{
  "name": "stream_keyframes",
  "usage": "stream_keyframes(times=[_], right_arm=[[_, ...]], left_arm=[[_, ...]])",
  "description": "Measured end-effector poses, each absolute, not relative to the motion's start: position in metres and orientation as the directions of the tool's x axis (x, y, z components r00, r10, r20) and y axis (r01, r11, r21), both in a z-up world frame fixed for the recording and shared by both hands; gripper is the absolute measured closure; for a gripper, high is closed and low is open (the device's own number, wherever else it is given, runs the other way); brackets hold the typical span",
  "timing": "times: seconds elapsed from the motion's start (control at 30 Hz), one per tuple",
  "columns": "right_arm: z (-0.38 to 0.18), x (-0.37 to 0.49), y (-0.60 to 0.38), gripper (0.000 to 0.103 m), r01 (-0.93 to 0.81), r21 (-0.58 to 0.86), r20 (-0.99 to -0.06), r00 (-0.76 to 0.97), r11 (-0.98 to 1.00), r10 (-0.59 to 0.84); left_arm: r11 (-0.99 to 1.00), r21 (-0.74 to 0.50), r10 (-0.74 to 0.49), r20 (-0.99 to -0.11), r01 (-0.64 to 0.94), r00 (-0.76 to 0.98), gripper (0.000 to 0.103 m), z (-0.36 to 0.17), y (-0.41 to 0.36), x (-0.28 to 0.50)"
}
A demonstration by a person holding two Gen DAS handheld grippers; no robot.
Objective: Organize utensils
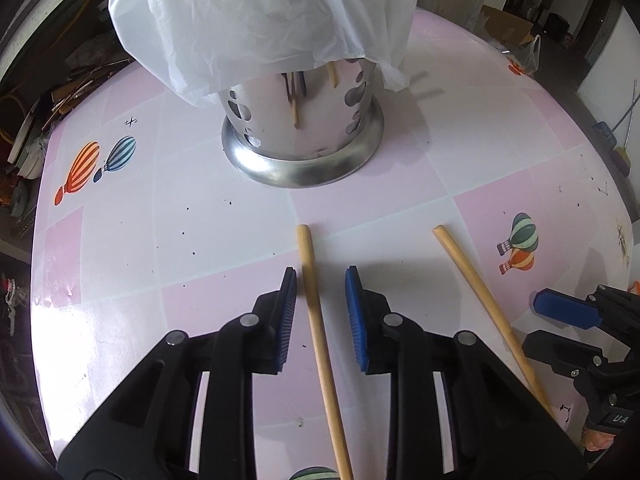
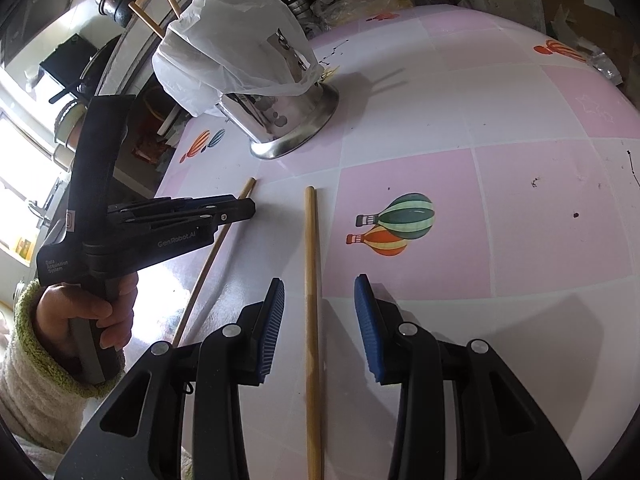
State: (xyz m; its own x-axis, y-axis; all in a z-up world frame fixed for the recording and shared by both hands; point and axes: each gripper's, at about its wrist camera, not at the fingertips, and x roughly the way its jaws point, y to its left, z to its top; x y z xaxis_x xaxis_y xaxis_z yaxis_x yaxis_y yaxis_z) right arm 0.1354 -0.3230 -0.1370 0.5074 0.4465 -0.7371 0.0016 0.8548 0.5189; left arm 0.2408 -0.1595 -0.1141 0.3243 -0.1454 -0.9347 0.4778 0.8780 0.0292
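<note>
Two long pale wooden chopsticks lie apart on the pink-and-white tiled tabletop [image 1: 400, 184], at six o'clock from the perforated steel utensil holder [image 1: 300, 128] under a white plastic bag [image 1: 256, 20]. The left claw [image 1: 320, 280] stands spread astride one chopstick [image 1: 316, 312], pads clear. The right claw [image 2: 319, 286] stands spread astride the other chopstick [image 2: 311, 280], likewise untouched.

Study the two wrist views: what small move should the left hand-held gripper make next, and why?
Probably close the left hand-held gripper the rest of the way. A wooden chopstick lies on the table between its blue pads, with gaps on both sides, so nothing is gripped yet. The metal utensil holder stands just beyond.
</note>
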Motion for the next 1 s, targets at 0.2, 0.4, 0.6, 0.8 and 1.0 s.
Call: stream_keyframes(times=[0.2, 0.4, 0.6, 0.8, 1.0], right_arm=[[-0.137, 0.135, -0.325, 0.067, 0.005, 0.520, -0.736, 0.510, 0.854, 0.445], [-0.135, 0.135, -0.326, 0.067, 0.008, 0.517, -0.736, 0.515, 0.856, 0.440], [-0.134, 0.133, -0.328, 0.067, 0.013, 0.514, -0.736, 0.520, 0.858, 0.433], [-0.132, 0.131, -0.329, 0.067, 0.011, 0.508, -0.736, 0.524, 0.861, 0.428], [-0.128, 0.133, -0.335, 0.067, -0.005, 0.495, -0.733, 0.535, 0.869, 0.420]], left_arm=[[0.877, 0.043, -0.143, -0.927, 0.478, 0.346, 0.090, -0.115, -0.167, 0.238], [0.876, 0.062, -0.141, -0.916, 0.478, 0.376, 0.098, -0.116, -0.173, 0.232], [0.887, 0.029, -0.172, -0.906, 0.461, 0.388, 0.098, -0.109, -0.167, 0.230], [0.895, -0.044, -0.255, -0.867, 0.443, 0.428, 0.098, -0.072, -0.144, 0.222], [0.897, -0.139, -0.357, -0.786, 0.419, 0.505, 0.098, -0.022, -0.110, 0.202]])
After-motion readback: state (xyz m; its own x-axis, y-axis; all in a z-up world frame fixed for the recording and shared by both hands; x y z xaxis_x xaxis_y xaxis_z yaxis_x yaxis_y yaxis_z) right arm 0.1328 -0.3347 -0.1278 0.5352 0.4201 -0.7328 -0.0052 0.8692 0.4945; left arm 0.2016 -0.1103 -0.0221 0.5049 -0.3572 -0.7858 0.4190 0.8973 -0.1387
